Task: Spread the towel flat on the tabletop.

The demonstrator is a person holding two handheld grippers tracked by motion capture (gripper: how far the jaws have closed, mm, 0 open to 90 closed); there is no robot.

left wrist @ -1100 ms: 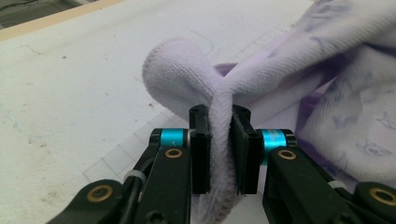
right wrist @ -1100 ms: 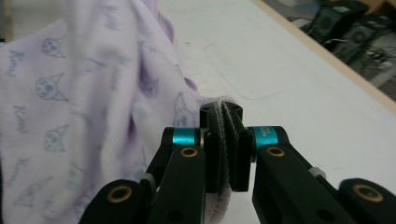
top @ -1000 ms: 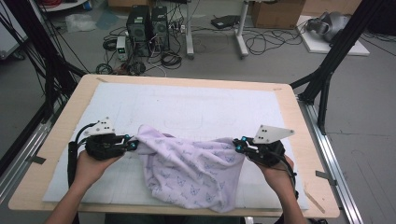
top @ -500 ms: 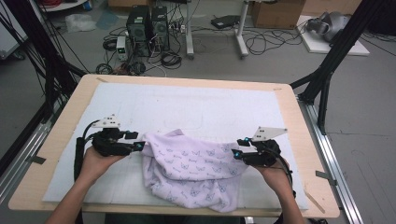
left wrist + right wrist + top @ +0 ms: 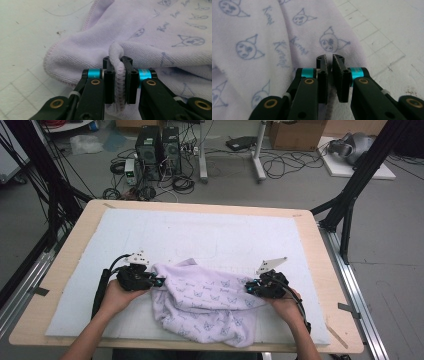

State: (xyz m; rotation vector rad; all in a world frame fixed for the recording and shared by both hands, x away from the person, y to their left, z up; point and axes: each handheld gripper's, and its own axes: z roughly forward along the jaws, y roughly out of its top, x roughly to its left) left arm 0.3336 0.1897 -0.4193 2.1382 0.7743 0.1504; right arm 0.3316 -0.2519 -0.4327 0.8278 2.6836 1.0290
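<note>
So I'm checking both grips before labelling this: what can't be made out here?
- Right gripper, right gripper view: its jaws hide whether towel edge sits between them.
- High view: both grips are too small to judge.
- Left gripper, left gripper view: the towel hem's lower end is cut off by the frame's bottom edge.

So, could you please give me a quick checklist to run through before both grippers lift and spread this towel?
1. Left gripper has a hold on the towel: ok, its jaws are clamped on a stitched hem fold.
2. Right gripper has a hold: cannot tell, its jaws are nearly shut with an edge of cloth between them.
3. Towel lies flat: not ok, it is bunched and folded over.
4. White mat beyond the towel is free for spreading: ok.
5. Towel is fully on the mat: cannot tell at the near edge.
</note>
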